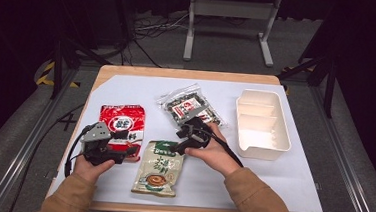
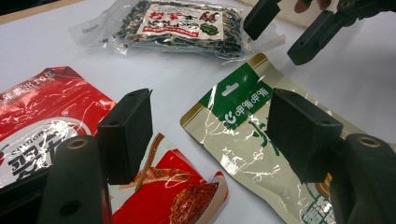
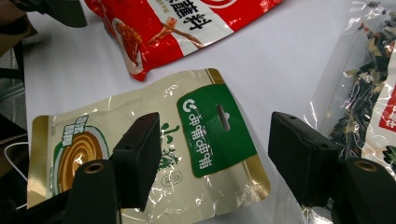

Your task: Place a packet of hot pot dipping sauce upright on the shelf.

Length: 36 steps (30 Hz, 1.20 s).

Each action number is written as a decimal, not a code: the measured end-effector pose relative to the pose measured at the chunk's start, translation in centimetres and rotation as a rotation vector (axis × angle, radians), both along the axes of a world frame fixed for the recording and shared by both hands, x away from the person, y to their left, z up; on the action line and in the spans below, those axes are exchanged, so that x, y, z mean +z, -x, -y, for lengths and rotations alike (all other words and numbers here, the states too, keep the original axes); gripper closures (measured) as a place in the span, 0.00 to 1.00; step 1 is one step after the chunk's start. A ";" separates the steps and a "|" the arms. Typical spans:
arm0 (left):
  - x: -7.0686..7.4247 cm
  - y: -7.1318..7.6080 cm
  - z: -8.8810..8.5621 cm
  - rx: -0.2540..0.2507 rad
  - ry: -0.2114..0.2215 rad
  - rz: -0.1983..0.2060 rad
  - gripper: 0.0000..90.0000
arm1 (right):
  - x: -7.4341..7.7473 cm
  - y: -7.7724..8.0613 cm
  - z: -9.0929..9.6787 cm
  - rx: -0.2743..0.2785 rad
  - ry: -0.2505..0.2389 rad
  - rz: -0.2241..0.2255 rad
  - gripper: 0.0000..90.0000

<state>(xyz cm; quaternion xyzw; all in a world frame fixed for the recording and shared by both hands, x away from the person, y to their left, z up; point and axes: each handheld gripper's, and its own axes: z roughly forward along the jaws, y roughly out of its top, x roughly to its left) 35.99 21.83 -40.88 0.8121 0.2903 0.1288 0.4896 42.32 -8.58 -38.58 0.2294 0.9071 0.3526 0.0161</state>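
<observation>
I think the biggest risk sits with the white tray point(image 1: 264, 124), the largest thing here. It is hard, smooth plastic with low walls and dividers, and it lies well off to the right of the green pouch. If I carry a floppy bag that far by one corner, the bag could swing and slip out, I think.

Next in size is the red snack bag point(image 1: 122, 124), shiny and crinkly, just left of the green pouch. My left gripper point(image 2: 210, 135) hangs over the gap between the two, jaws spread wide and gripping nothing. If I drop it carelessly, I judge it could pin the red bag's corner and drag it.

The clear bag of dark dried bits point(image 1: 191, 107) lies just behind the green pouch. Its film looks thin and wrinkly. I think a jaw could snag its loose edge.

The green pouch point(image 3: 154, 154) is the one I am going for. It lies flat on the white sheet, near the middle of the table. It is slick and glossy, cream with a green top that has a little hang hole.

My right gripper point(image 3: 212, 163) hovers right over that green top, jaws wide apart and touching nothing. A flat, slippery pouch gives the jaws no edge to bite, so I guess they could just push it along or pinch the sheet below.
</observation>
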 end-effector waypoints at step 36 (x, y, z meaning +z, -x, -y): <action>-0.2 0.0 0.2 0.003 -0.010 -0.011 0.35 | -3.1 -1.5 -2.0 0.045 0.114 -0.143 0.33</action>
